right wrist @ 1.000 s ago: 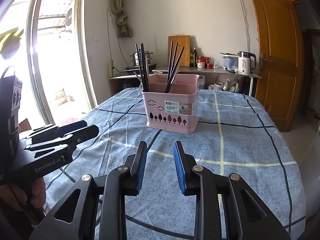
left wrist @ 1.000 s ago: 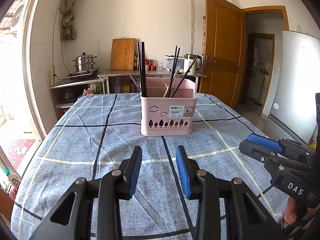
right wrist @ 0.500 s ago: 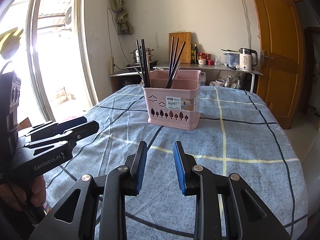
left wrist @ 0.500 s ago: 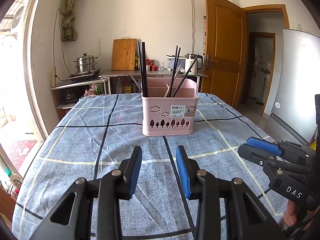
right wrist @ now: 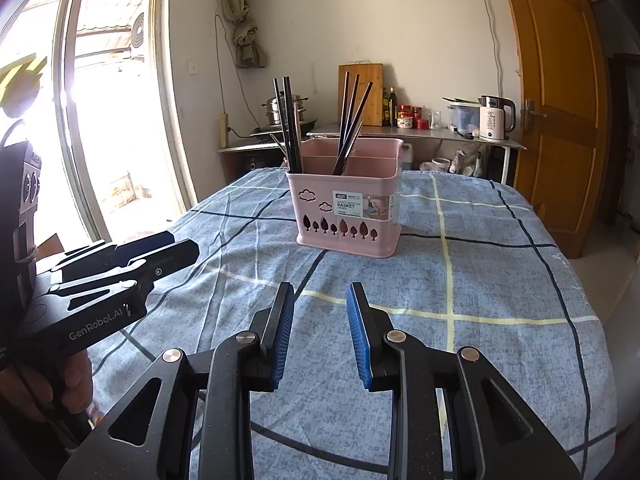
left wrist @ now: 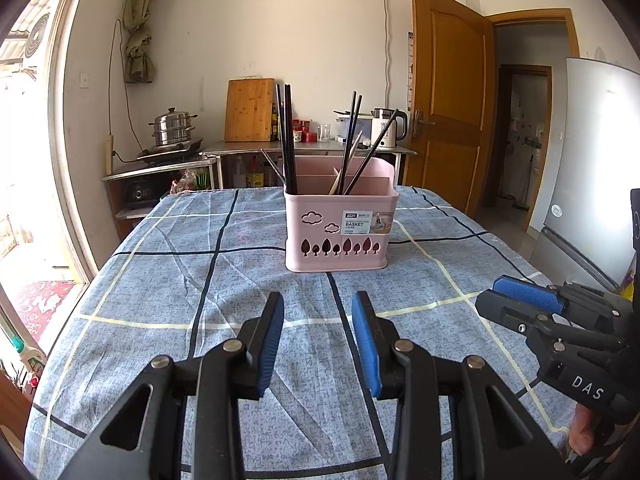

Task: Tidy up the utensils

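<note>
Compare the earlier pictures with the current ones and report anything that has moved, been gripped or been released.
Nothing visibly changed. The left gripper and right gripper hover over the checked tablecloth with jaws apart and empty, as before. The pink utensil basket stands in the same spot, with the black chopsticks upright in its compartments as they were. Nothing was taken hold of or let go.

White plaster walls [left wrist: 320, 40]. Wooden door [left wrist: 448, 112] ajar at right, dim hallway beyond. Sunlit glass door [right wrist: 108, 120] at left. Steel counter [left wrist: 304, 150] along back wall; cutting board [left wrist: 249, 110], kettle [left wrist: 386, 128], steamer pot [left wrist: 172, 127]. Grey fridge [left wrist: 592, 168] far right.
</note>
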